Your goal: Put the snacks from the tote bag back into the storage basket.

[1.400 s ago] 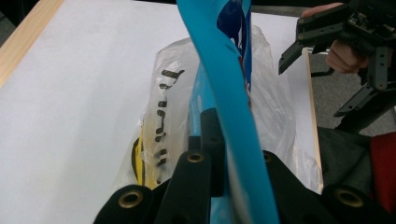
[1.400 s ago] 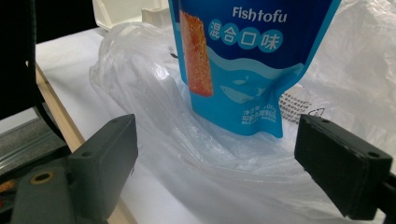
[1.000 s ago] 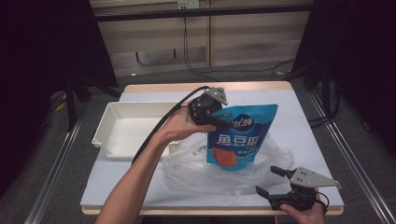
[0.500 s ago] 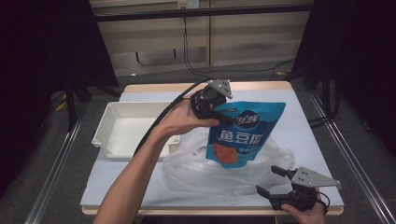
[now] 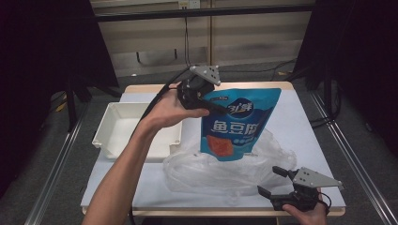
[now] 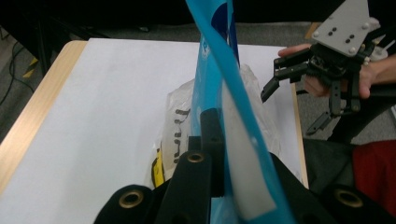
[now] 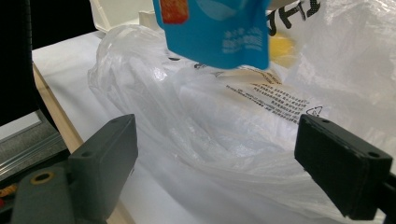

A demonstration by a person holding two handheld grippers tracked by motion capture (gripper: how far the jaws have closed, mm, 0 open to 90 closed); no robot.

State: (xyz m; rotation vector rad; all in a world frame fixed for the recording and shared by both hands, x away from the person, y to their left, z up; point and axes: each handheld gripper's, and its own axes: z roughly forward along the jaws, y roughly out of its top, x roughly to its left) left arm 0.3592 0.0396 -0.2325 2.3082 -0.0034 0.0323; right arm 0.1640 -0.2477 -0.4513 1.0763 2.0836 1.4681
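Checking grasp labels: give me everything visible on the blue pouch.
The blue pouch is a glossy, flexible stand-up snack bag with white Chinese lettering and an orange-red picture low on its front. It hangs upright in the air above the clear plastic bag, its bottom edge looking just clear of the crumpled film. The left gripper is shut on its upper left edge; in the left gripper view the pouch shows edge-on between the jaws. The right gripper is open and apart from it.
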